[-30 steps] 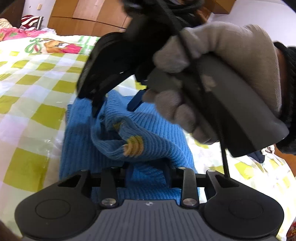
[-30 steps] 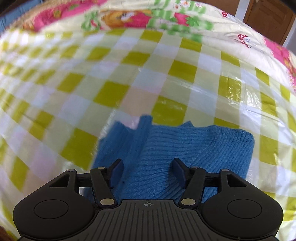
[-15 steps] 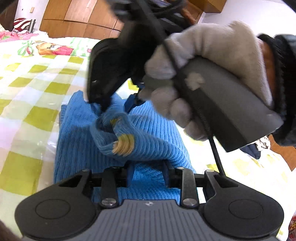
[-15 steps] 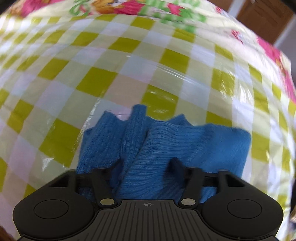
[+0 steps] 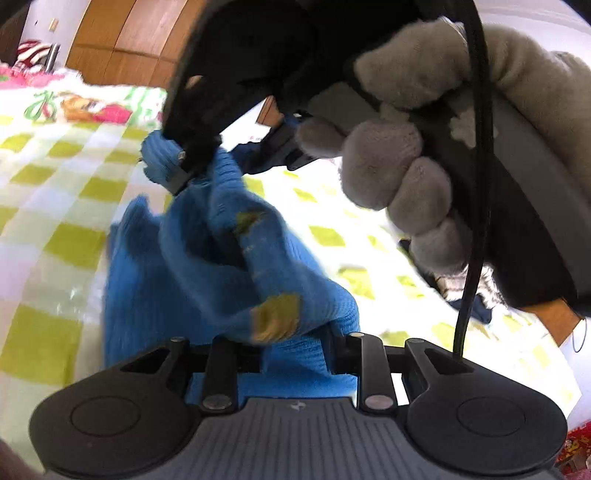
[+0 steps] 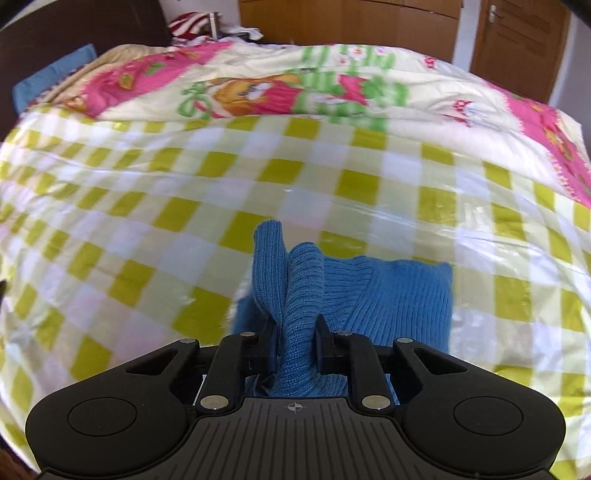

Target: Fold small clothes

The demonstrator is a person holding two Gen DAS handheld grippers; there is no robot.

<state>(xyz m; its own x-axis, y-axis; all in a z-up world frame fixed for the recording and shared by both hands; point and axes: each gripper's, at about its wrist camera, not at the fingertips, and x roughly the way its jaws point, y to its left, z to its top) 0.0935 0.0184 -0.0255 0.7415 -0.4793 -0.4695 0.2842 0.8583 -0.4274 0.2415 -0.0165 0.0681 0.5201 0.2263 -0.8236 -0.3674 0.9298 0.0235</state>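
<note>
A small blue knit sweater (image 6: 399, 295) with yellow patches (image 5: 275, 317) lies on the checked bed sheet (image 6: 147, 221). My right gripper (image 6: 295, 343) points steeply down and its jaws are closing on a raised fold of the ribbed blue knit, with both pads pressing it. In the left wrist view the right gripper (image 5: 221, 158), held by a grey gloved hand (image 5: 399, 177), lifts that fold above the bed. My left gripper (image 5: 295, 350) sits at the near edge of the sweater, its jaws closing on a bunch of blue fabric.
A pink and green cartoon quilt (image 6: 277, 88) covers the far part of the bed. Wooden wardrobes (image 6: 332, 22) and a door (image 6: 517, 44) stand behind it. Dark clothes (image 5: 476, 302) lie at the bed's right side. A black cable (image 5: 476, 184) hangs from the right gripper.
The right gripper's jaws closed from wide open onto a fold of the sweater and rose with it. The sweater now hangs stretched between both grippers. The left gripper stayed about where it was.
</note>
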